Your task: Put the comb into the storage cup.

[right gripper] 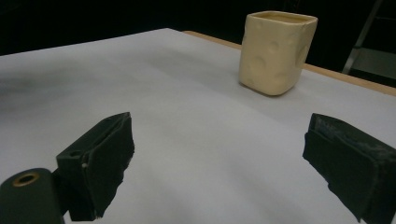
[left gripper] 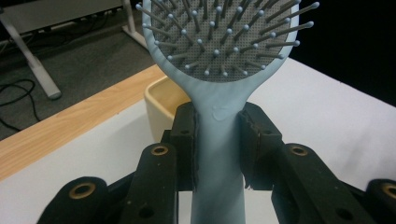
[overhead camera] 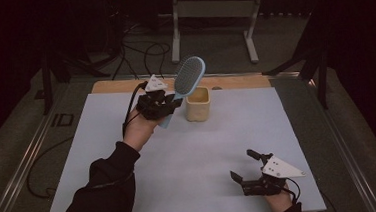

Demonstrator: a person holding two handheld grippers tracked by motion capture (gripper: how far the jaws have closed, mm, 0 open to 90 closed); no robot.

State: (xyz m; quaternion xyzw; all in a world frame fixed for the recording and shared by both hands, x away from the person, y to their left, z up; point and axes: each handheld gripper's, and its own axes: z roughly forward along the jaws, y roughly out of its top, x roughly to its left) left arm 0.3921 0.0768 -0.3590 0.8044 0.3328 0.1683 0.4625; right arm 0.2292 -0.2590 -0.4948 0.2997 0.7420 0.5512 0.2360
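My left claw [overhead camera: 168,103] clenched the hairbrush [left gripper: 219,116] by its handle, head up, to stand it in the cup [overhead camera: 198,104]; my right claw [overhead camera: 245,166] lay released.

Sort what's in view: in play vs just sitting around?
In play:
- light blue hairbrush, handle clamped in the left claw
- cream cup, just beside the brush

Sitting around:
- right claw, open with nothing between its jaws, low over the white table cover
- cables on the floor
- metal stand
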